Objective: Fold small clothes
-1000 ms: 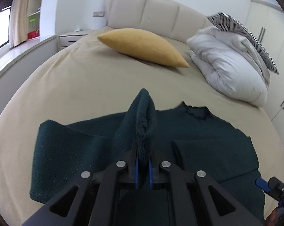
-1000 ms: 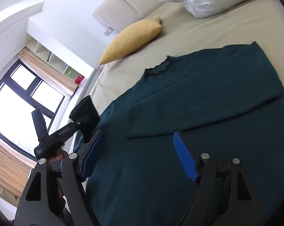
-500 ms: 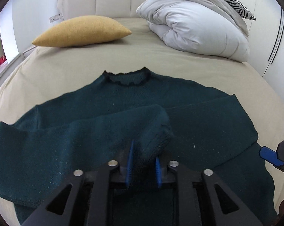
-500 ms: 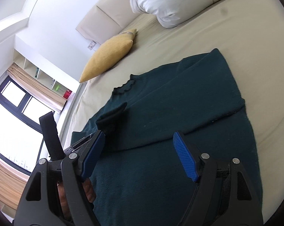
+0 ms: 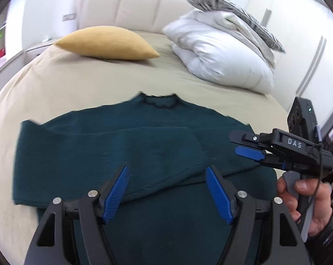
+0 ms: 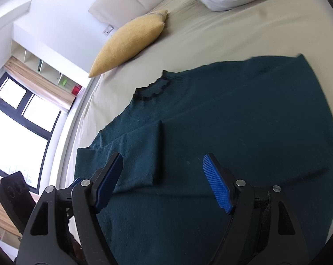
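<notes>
Now the left gripper has just been opening, jaws wide, empty, over the sweater; the right gripper, at three o'clock, gapes empty too.

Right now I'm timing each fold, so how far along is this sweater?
Done: both sleeves lie folded across the chest of the dark green sweater, which is spread flat on the bed. In hand: nothing; the left gripper has just been opening, nothing between its jaws, and the right gripper is open. Left: folding the body.
</notes>
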{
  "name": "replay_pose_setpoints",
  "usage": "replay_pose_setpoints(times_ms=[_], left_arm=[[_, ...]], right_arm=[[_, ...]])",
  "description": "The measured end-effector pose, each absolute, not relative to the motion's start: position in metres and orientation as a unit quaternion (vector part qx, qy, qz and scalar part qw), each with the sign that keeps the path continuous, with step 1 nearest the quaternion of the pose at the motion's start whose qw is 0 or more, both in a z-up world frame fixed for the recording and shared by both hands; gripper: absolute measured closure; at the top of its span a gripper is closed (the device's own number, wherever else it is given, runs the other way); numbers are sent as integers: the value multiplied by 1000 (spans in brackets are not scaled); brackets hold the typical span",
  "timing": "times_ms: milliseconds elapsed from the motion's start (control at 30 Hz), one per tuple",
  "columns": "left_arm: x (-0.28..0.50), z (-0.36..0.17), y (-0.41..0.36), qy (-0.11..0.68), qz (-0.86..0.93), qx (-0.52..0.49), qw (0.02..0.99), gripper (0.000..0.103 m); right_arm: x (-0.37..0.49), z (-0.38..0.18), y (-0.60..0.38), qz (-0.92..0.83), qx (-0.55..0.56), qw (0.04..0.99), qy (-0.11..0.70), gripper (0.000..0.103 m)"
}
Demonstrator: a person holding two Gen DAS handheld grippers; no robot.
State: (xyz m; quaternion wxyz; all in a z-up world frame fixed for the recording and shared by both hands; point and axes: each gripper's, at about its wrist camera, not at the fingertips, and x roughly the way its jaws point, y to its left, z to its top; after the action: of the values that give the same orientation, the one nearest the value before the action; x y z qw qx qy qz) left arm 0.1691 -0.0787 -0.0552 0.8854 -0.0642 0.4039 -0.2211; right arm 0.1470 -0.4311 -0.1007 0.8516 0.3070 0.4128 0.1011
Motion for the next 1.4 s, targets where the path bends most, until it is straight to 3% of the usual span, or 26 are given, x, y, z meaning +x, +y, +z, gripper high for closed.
replay_pose_setpoints(times_ms=[300, 367, 433, 500, 733, 1133, 1233, 1300, 1333, 1367, 1400], left_arm=[[189, -57, 44, 394, -135, -168, 894, 30], [192, -61, 60, 395, -123, -184, 892, 31], [195, -67, 78, 397, -114, -206, 887, 31], [198, -70, 90, 397, -107, -226, 883, 31], [221, -84, 115, 414, -92, -260, 867, 31], [284, -111, 83, 476, -80, -212, 850, 31], [299, -114, 84, 482, -72, -209, 848, 36], [307, -118, 80, 489, -65, -193, 848, 45], [309, -118, 79, 488, -62, -186, 850, 57], [309, -119, 79, 489, -62, -185, 850, 76], [310, -121, 80, 491, -65, -188, 848, 85]], right_arm=[[223, -125, -374, 95, 225, 831, 500, 58], [230, -127, -364, 88, 204, 837, 500, 67], [232, -127, -361, 86, 190, 841, 499, 87], [231, -121, -356, 85, 170, 850, 492, 95], [213, -93, -383, 79, 176, 870, 454, 96], [203, -112, -425, 53, 181, 867, 461, 96], [198, -108, -422, 55, 165, 875, 452, 96], [199, -105, -419, 54, 159, 878, 448, 96], [200, -105, -418, 53, 157, 878, 450, 96], [201, -106, -418, 51, 155, 877, 453, 96], [201, -107, -418, 49, 153, 875, 456, 96]])
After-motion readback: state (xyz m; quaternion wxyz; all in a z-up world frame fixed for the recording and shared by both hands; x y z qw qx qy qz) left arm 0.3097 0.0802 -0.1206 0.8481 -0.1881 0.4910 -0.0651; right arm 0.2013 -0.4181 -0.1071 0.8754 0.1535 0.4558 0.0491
